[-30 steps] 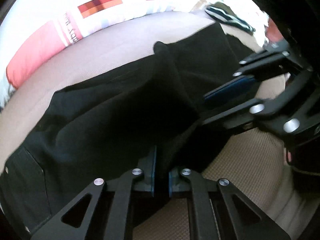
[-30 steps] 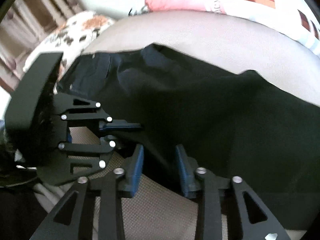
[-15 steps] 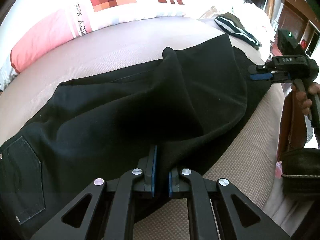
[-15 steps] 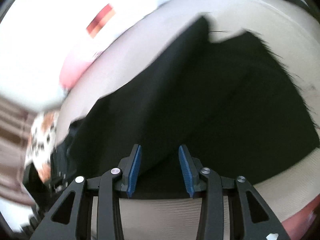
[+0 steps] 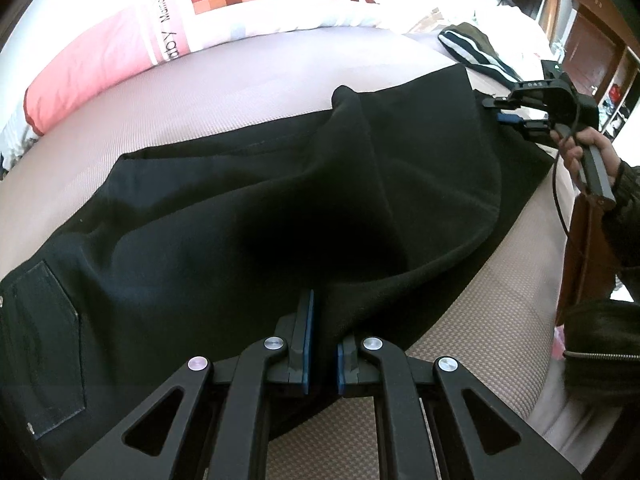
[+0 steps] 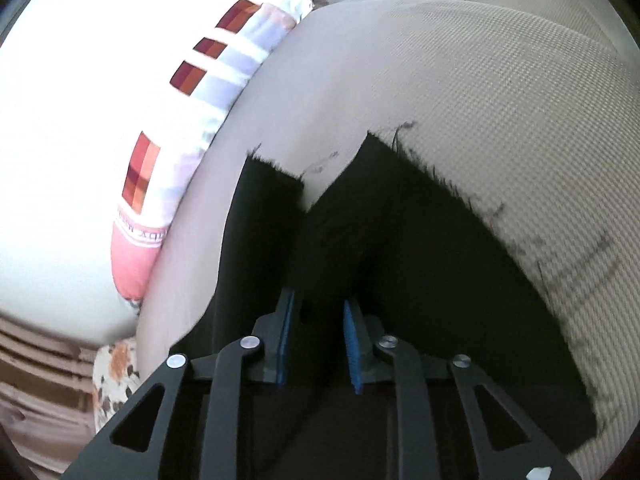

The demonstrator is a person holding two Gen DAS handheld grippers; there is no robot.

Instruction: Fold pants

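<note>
Black pants (image 5: 248,216) lie lengthwise on a beige bed (image 5: 248,92), back pocket at the lower left and leg ends at the far right. My left gripper (image 5: 322,332) is shut on a raised fold of the pants' near edge. My right gripper (image 5: 510,112) shows in the left wrist view at the far leg ends, held in a hand. In the right wrist view the right gripper (image 6: 318,340) is open, its blue pads either side of the black cloth (image 6: 400,248) near the frayed hems. The two leg ends lie a little apart.
A long pink, white and checked pillow (image 5: 168,32) lies along the bed's far side, also in the right wrist view (image 6: 168,152). A striped dark garment (image 5: 476,52) sits at the far right. A floral cushion (image 6: 116,380) lies beyond the waist end. Wooden furniture (image 5: 588,40) stands past the bed.
My right gripper has swung from beside the left gripper out to the leg ends and stayed open. My left gripper has kept its grip on the fold.
</note>
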